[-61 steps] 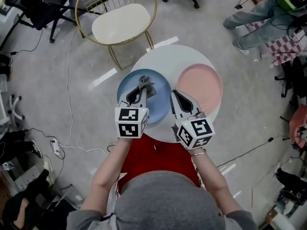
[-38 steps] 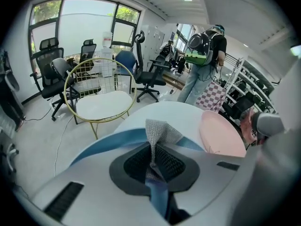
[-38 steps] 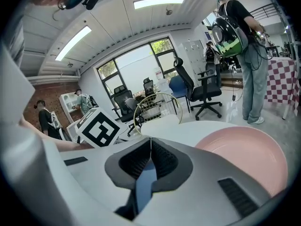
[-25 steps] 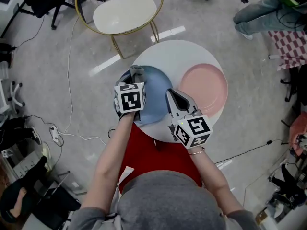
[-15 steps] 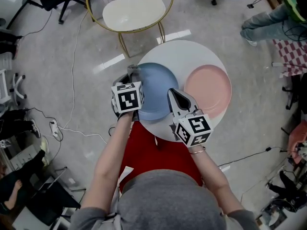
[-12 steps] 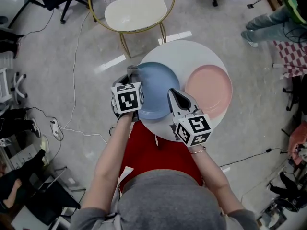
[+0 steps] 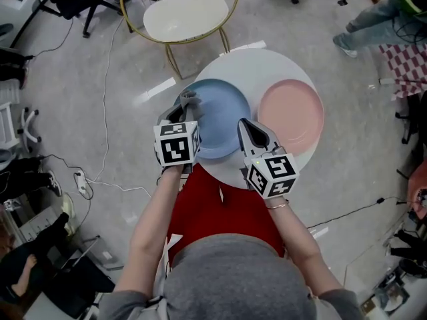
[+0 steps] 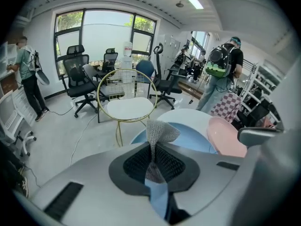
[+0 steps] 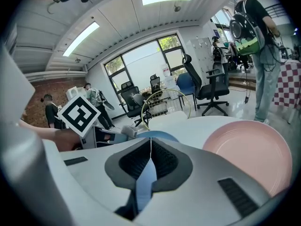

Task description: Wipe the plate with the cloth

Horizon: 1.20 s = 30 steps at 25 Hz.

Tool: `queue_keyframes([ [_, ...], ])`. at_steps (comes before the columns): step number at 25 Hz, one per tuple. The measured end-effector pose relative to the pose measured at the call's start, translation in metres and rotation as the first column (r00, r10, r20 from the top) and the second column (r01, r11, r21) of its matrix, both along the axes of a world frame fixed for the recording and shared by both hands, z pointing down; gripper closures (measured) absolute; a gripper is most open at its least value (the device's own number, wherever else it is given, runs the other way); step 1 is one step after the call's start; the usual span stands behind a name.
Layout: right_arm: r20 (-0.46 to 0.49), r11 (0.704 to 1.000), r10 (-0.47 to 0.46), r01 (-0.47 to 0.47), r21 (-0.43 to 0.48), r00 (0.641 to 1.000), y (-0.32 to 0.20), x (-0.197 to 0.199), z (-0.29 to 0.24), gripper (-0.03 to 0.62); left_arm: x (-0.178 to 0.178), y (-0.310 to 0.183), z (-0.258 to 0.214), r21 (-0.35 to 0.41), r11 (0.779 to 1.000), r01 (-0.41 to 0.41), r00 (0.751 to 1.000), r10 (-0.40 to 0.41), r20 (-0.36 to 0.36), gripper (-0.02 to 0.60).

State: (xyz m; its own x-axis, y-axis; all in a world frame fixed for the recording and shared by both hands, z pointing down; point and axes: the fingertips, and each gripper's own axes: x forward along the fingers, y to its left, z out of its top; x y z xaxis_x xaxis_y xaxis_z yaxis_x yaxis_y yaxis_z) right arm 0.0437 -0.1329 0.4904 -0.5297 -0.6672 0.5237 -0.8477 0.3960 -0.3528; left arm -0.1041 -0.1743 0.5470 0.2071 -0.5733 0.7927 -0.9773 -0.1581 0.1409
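blue plate [image 7: 220, 115] on the left part of a round white worktop [image 7: 257, 65], just beside a pink plate [image 7: 291, 115] on the right part, as seen in the head view. right hand-held gripper [image 7: 245, 131] clamped on the blue plate's near rim. left hand-held gripper [image 7: 185, 114] at the plate's left rim, closed tight on a grey cloth [image 7: 190, 100], the cloth sticking out past the jaws and over the plate's edge. gold-framed chair [image 7: 180, 15] with a white seat on the floor [image 7: 60, 85] beyond the worktop, cables [image 7: 103, 79] trailing to the left. in the left gripper view, jaws pressed together on the mesh cloth [image 8: 159, 133], a tuft of it standing up above the pads; blue plate [image 8: 193, 135] right behind the cloth, pink plate [image 8: 226, 136] further right, chair [image 8: 128, 108] straight ahead, office chairs [image 8: 80, 79] by the window, a person [image 8: 220, 62] with a backpack standing at the right. in the right gripper view, jaws closed on the blue plate's rim, a strip of blue showing between the pads and the far rim [image 9: 153, 135] just above them; pink plate [image 9: 249, 154] flat on the worktop at the right, marker cube [image 9: 79, 116] of the left hand-held gripper at the left, near the blue plate's far side.
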Motion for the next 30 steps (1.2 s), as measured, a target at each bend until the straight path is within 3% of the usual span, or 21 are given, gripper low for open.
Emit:
queue_keyframes([
  [4,-0.011,0.998,0.068,-0.068,-0.002,0.998,0.01,0.017,0.0,0.565,0.034,0.003,-0.002,0.02,0.993,-0.115,0.992,0.116,-0.055,0.546],
  [7,-0.015,0.993,0.119,-0.119,-0.002,0.993,0.018,0.032,0.0,0.565,0.067,0.006,-0.001,0.034,0.977,-0.211,0.972,0.214,-0.095,0.548],
  [13,-0.023,0.973,0.229,-0.229,-0.005,0.973,0.028,0.068,0.0,0.565,0.133,0.011,0.005,0.029,0.929,-0.37,0.913,0.369,-0.172,0.548],
  [16,-0.025,0.962,0.272,-0.273,-0.006,0.962,0.035,0.083,0.0,0.565,0.16,0.019,0.015,-0.004,0.899,-0.438,0.881,0.429,-0.201,0.548],
  [19,-0.026,0.955,0.295,-0.295,-0.01,0.955,0.039,0.092,0.0,0.565,0.176,0.024,0.028,-0.048,0.879,-0.475,0.864,0.456,-0.212,0.548],
  [26,-0.019,0.96,0.278,-0.278,-0.018,0.96,0.035,0.099,-0.001,0.565,0.175,0.024,0.049,-0.141,0.873,-0.466,0.883,0.449,-0.136,0.546],
  [30,-0.012,0.975,0.219,-0.219,-0.017,0.976,0.026,0.083,0.001,0.565,0.145,0.022,0.053,-0.165,0.901,-0.402,0.915,0.391,-0.094,0.546],
])
